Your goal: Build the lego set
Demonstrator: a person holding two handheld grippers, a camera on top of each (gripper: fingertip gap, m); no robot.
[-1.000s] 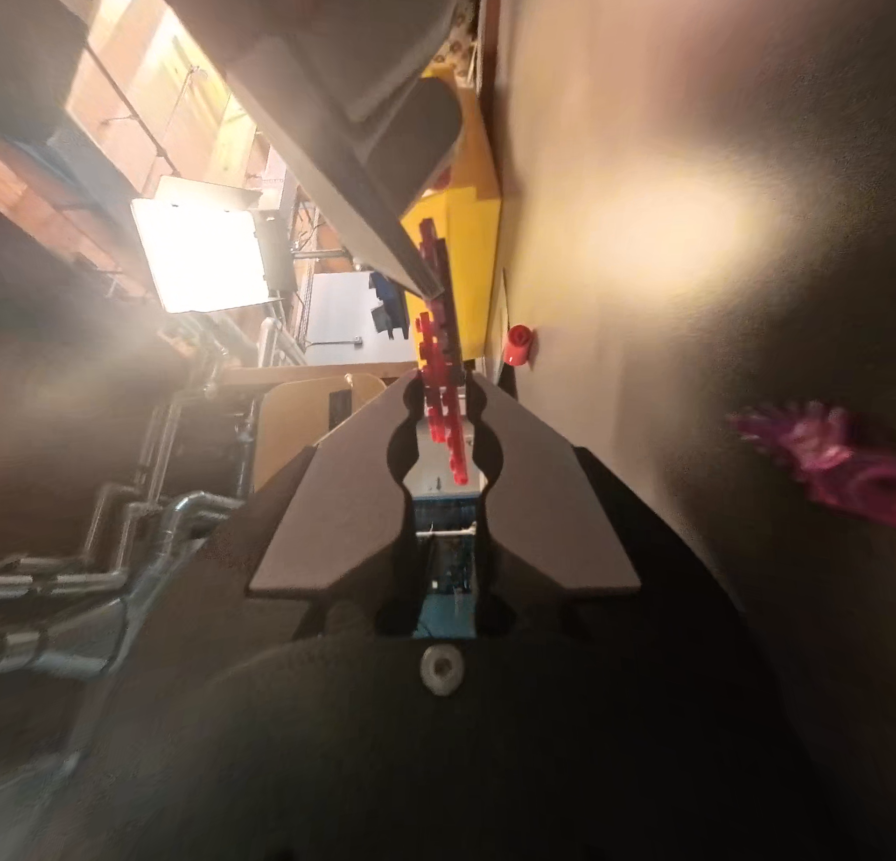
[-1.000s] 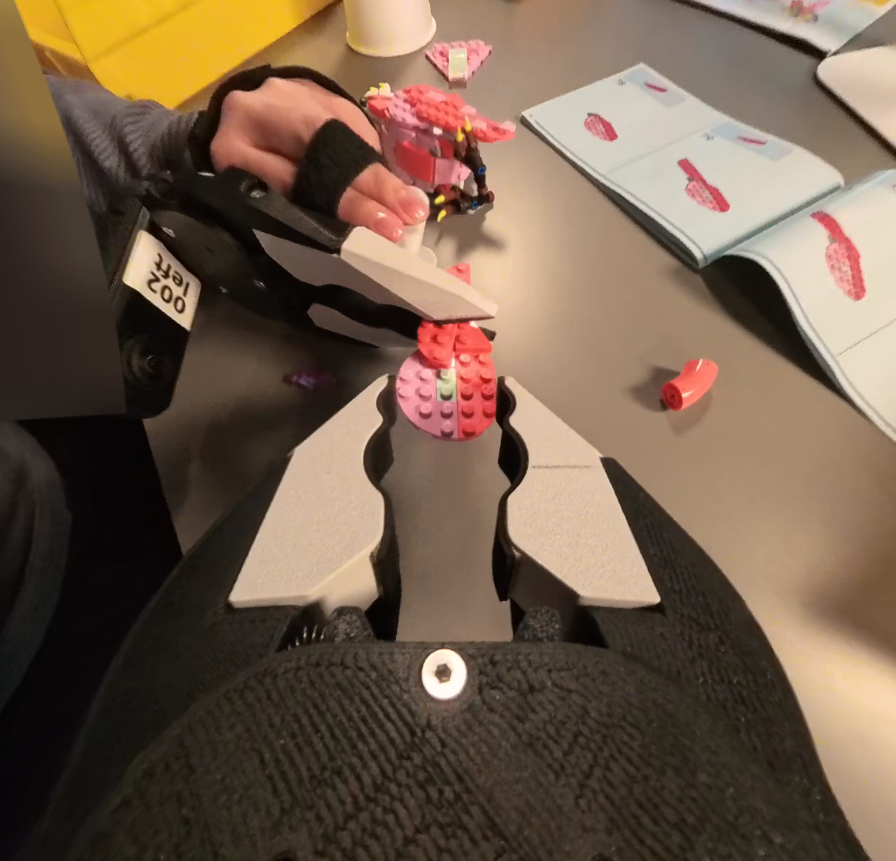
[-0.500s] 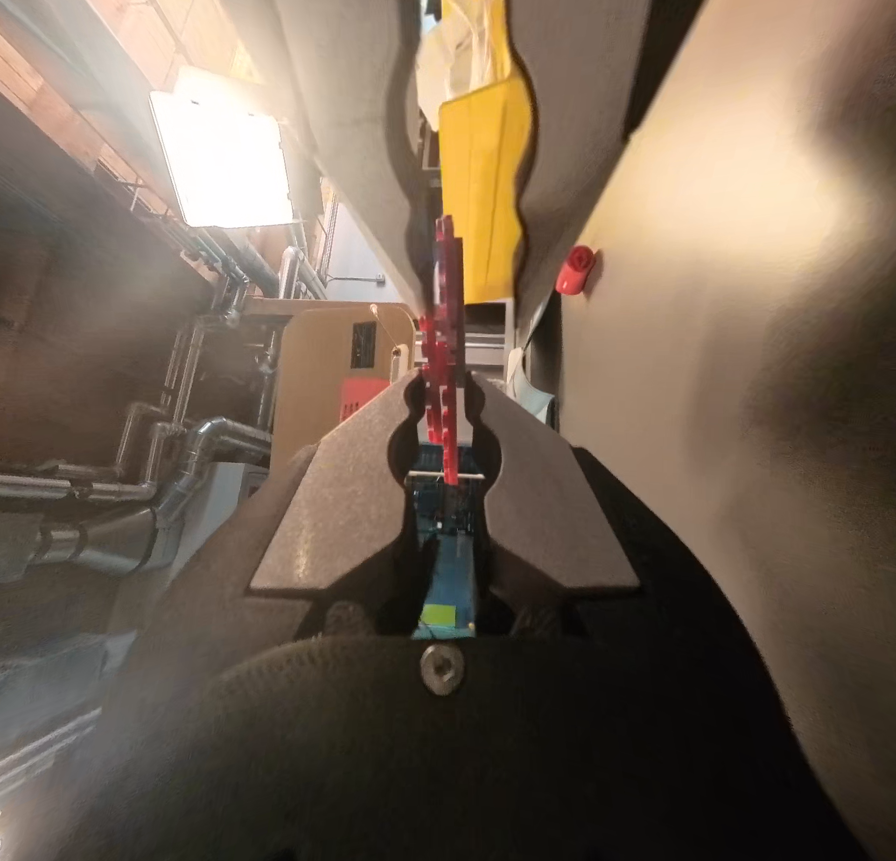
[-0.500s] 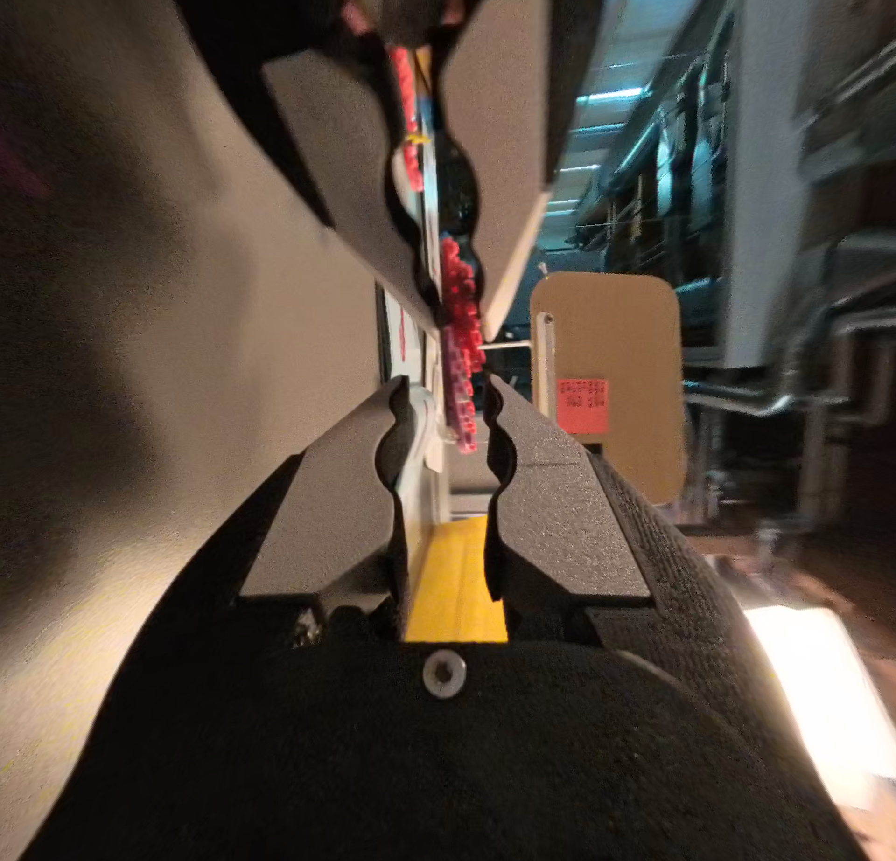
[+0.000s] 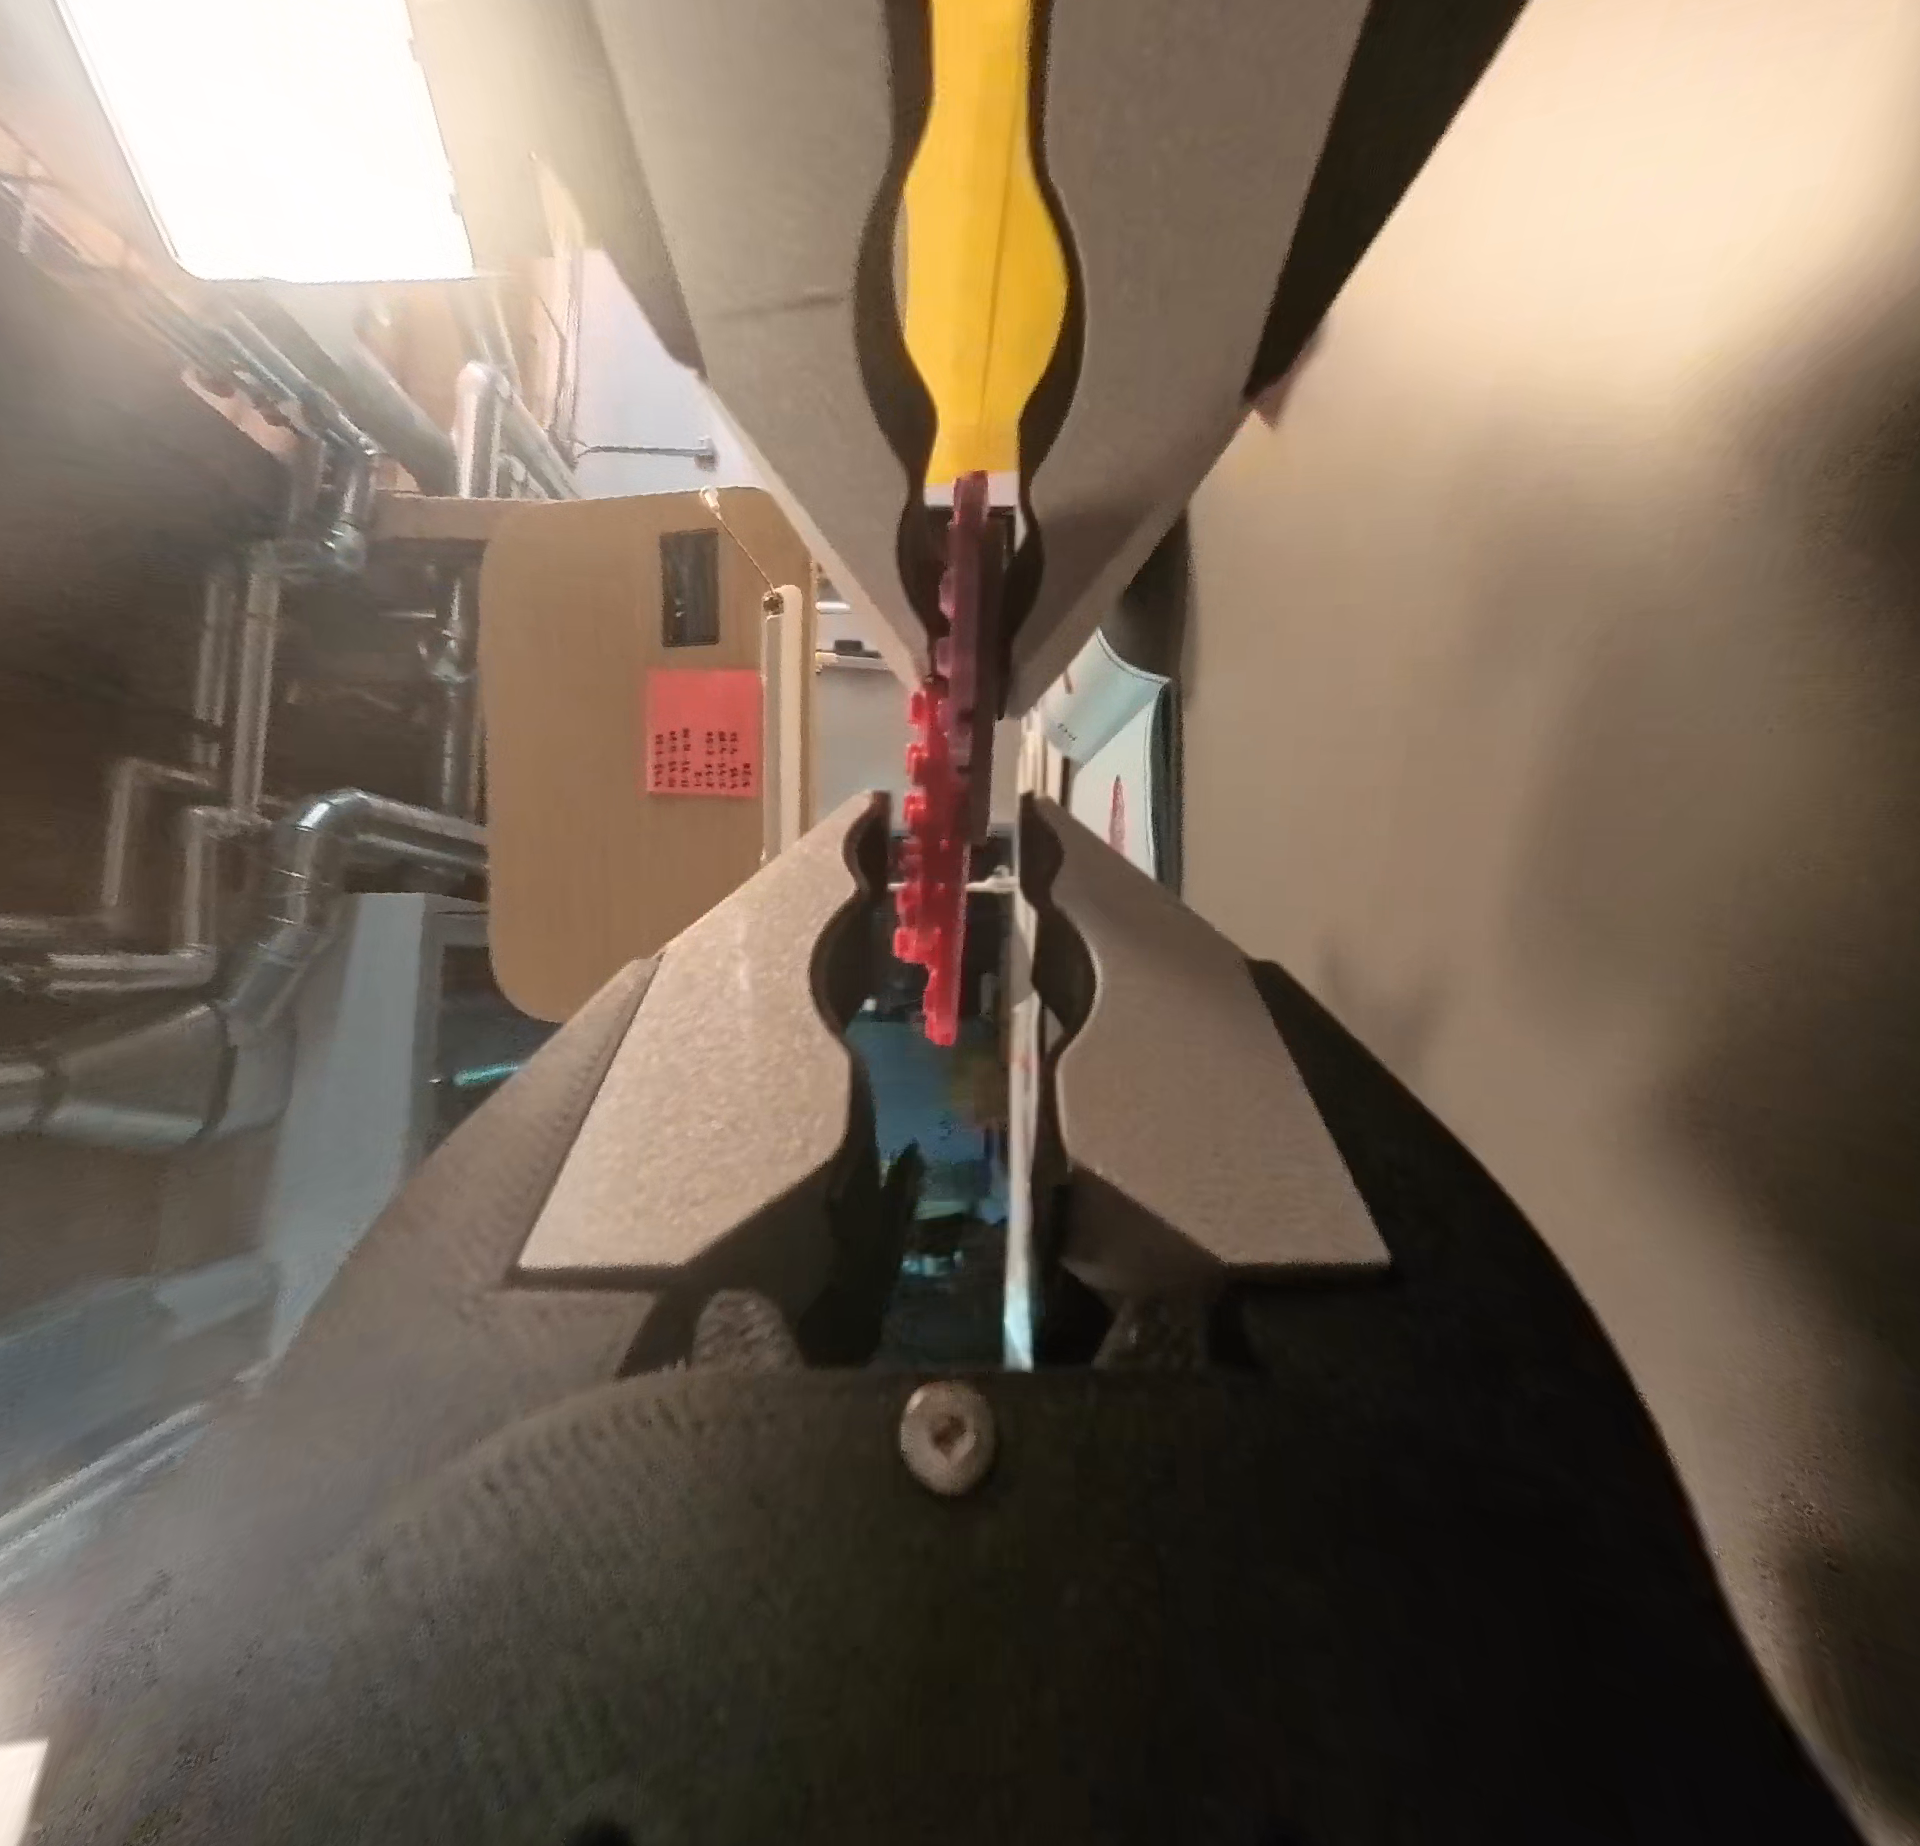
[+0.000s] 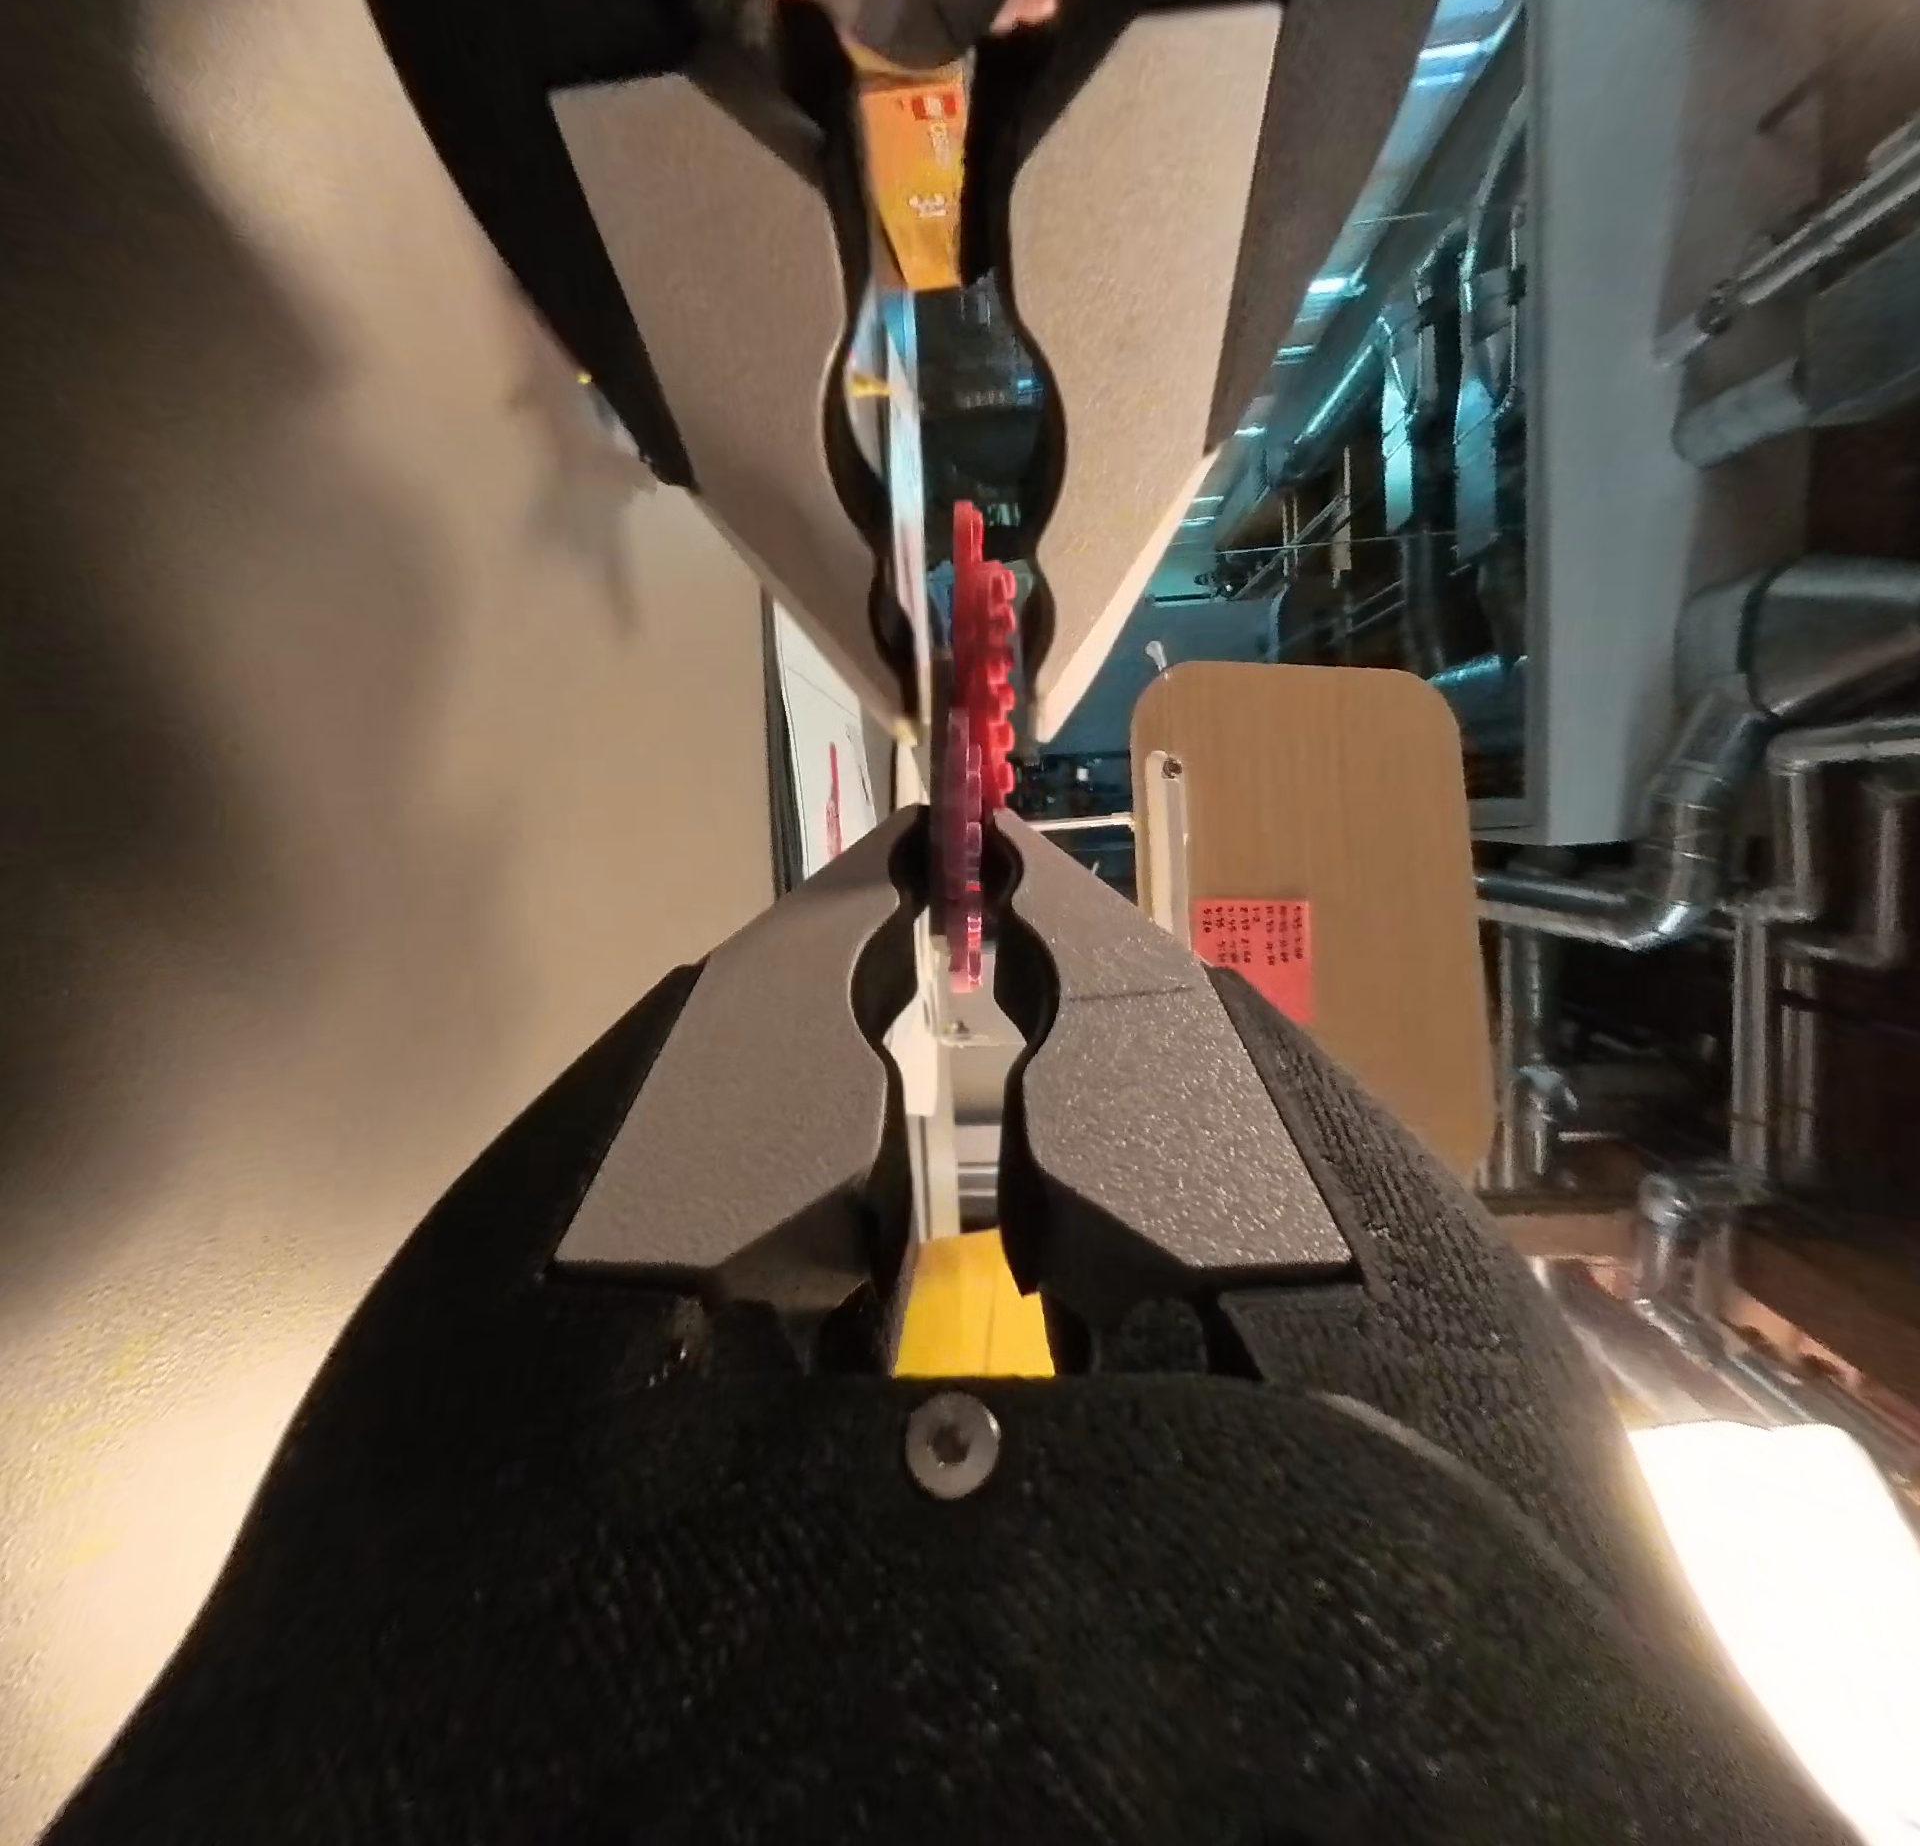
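A thin red-and-purple studded plastic brick plate [image 6: 971, 757], light, stiff and likely to snap apart, is pinched edge-on by the right gripper [image 6: 961, 830]; the left gripper [image 5: 956, 809] stands parted around its red end, pads clear.

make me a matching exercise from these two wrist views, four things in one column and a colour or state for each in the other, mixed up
Things:
1. left gripper
2. right gripper
3. sticky note on the wooden board
4. box seen between the far fingers in the left view

States or colours:
a. yellow
b. shut on the pink end of the brick plate
c. open, with gaps either side of the red end
d. red-pink

Pairs: 1-c, 2-b, 3-d, 4-a
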